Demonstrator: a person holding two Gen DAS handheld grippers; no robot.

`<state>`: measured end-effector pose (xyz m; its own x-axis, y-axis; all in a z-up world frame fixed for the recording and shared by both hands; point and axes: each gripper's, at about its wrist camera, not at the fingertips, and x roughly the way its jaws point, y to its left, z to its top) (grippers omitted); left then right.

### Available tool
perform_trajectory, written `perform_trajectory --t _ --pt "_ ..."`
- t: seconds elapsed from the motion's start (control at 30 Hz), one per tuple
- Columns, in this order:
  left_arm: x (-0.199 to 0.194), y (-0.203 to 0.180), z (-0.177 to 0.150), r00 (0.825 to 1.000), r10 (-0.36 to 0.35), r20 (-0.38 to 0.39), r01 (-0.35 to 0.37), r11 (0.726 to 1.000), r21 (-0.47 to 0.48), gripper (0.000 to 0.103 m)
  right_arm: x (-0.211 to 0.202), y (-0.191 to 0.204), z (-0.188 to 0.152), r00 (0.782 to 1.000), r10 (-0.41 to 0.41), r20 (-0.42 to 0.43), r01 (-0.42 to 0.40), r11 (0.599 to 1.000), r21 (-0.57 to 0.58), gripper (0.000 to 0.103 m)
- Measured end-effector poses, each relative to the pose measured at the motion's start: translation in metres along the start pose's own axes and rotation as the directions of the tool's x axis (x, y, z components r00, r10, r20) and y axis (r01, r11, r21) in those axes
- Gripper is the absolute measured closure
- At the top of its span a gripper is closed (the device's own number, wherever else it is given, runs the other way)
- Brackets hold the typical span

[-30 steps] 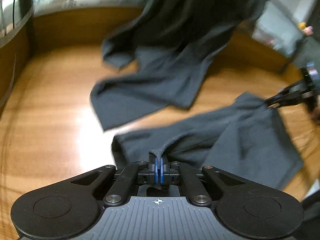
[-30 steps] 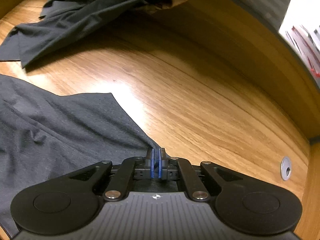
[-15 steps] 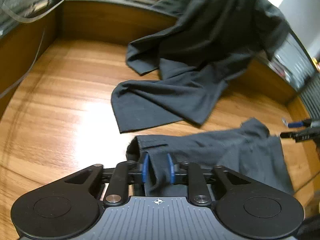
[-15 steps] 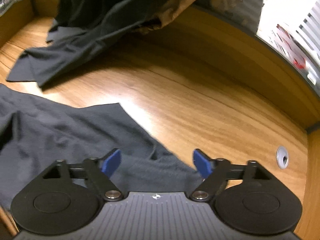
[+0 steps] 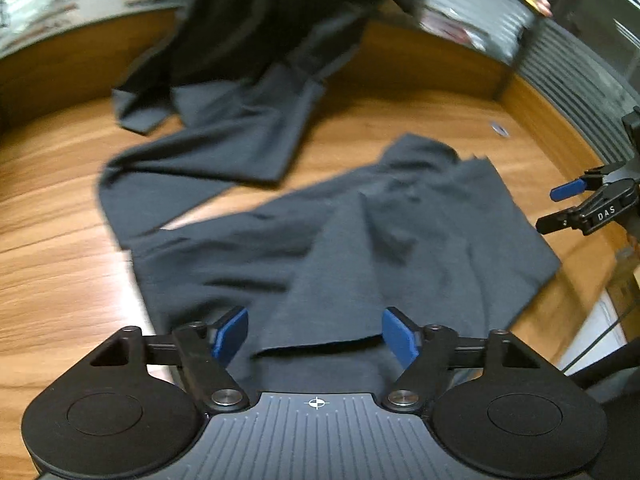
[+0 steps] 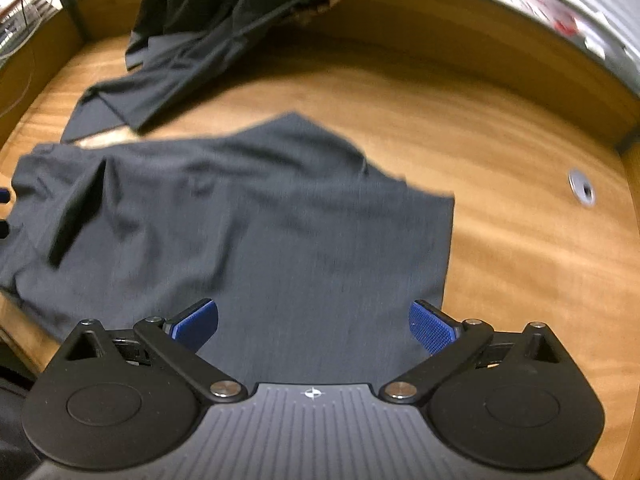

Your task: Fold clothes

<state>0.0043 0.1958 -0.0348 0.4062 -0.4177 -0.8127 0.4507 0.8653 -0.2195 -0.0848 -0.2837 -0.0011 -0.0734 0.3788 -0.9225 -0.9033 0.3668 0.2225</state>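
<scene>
A dark grey garment (image 5: 360, 240) (image 6: 256, 224) lies partly folded and rumpled on the wooden table (image 5: 60, 208) (image 6: 520, 240). My left gripper (image 5: 314, 336) hovers over its near edge with its jaws opening; cloth lies below and between the blue pads, which do not press on it. My right gripper (image 6: 314, 324) hangs above the garment's right part, jaws wide and still opening, nothing pinched. In the left wrist view the right gripper (image 5: 560, 208) shows at the far right edge, beside the garment's corner.
More dark clothing (image 5: 248, 92) (image 6: 192, 40) is heaped at the back of the table and trails toward the folded piece. A raised wooden rim (image 6: 500, 60) bounds the table. A round metal grommet (image 6: 582, 188) sits at the right.
Both grippers let go of the garment's edge, spread their jaws and pulled back and up. The garment settled flat on the table.
</scene>
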Motion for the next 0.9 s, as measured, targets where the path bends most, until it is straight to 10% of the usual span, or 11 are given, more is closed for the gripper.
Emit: perform_trajectory --t 0.3,0.47,0.57,0.73,0.9 --pt "0.05 -0.053 0.001 0.994 0.107 0.002 -0.104 0.963 0.25 0.018 -0.005 0.009 -0.05 0.999 -0.017 -0.031 0.021 0.995 0.102 0.001" --pt "0.052 -0.054 0.0 0.986 0.164 0.041 -0.169 0.95 0.262 0.061 -0.012 0.009 -0.055 0.999 -0.035 -0.019 0.037 0.994 0.105 0.001" --pt "0.045 -0.045 0.0 0.987 0.157 0.045 -0.163 0.964 0.211 0.095 -0.014 0.003 -0.053 0.999 -0.036 -0.014 0.038 0.992 0.119 0.001" --pt "0.015 -0.013 0.014 0.999 0.039 0.026 -0.039 0.999 0.031 0.096 -0.011 -0.001 -0.05 0.999 -0.035 -0.028 0.038 0.993 0.114 0.001" --pt "-0.008 0.032 0.036 0.995 -0.096 -0.004 0.094 0.976 -0.195 0.097 -0.004 0.007 -0.045 0.999 -0.012 -0.03 0.015 0.996 0.088 0.001"
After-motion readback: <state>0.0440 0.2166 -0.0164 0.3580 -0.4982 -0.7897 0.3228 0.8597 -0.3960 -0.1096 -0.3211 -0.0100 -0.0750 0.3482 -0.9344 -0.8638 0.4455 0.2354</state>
